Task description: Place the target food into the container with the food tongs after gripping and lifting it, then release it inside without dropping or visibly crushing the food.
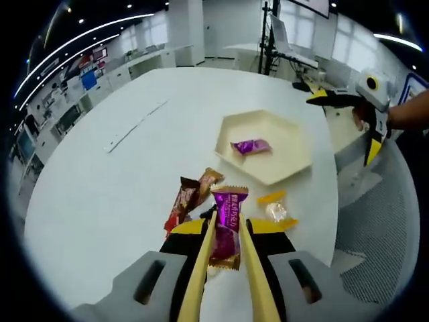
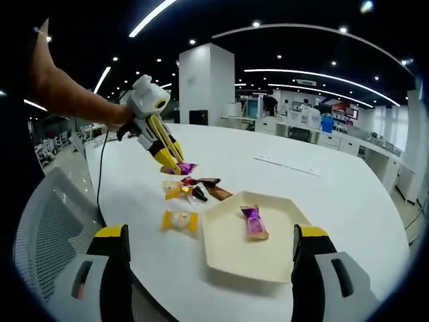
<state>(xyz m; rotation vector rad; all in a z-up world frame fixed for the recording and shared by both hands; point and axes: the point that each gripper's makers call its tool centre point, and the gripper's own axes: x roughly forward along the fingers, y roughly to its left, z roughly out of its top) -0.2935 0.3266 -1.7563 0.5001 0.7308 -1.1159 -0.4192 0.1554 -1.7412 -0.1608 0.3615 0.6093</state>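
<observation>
- Left gripper [image 1: 226, 231]: you are holding its yellow tongs [image 1: 201, 268] narrowed on a purple-wrapped candy [image 1: 228, 221], pinching the wrapper on both sides; in the right gripper view the same gripper [image 2: 175, 163] is reaching over the table with that purple candy [image 2: 186, 168] at its tips, though you cannot tell from there whether it is clear of the tabletop.
- Loose sweets on the white table [image 1: 120, 194]: a red-and-brown wrapped bar [image 1: 182, 204] is lying just left of the held candy, touching a brown wrapper [image 1: 209, 178]; a small orange-ended sweet [image 1: 276, 209] is sitting just to its right.
- Container: the cream hexagonal tray [image 1: 295, 168] is resting beyond the loose sweets, near the table's right edge, and is carrying one purple candy [image 1: 251, 146] inside, apart from its walls.
- Right gripper: you are holding its jaws spread wide, gripping nothing, with the hexagonal tray [image 2: 228, 251] lying between them; in the left gripper view this gripper [image 1: 365, 114] is hanging off the table's far right side.
- Mesh chair [image 1: 375, 221]: it is standing beside the table at the right.
- Far background: office desks and ceiling lights are lining the room.
</observation>
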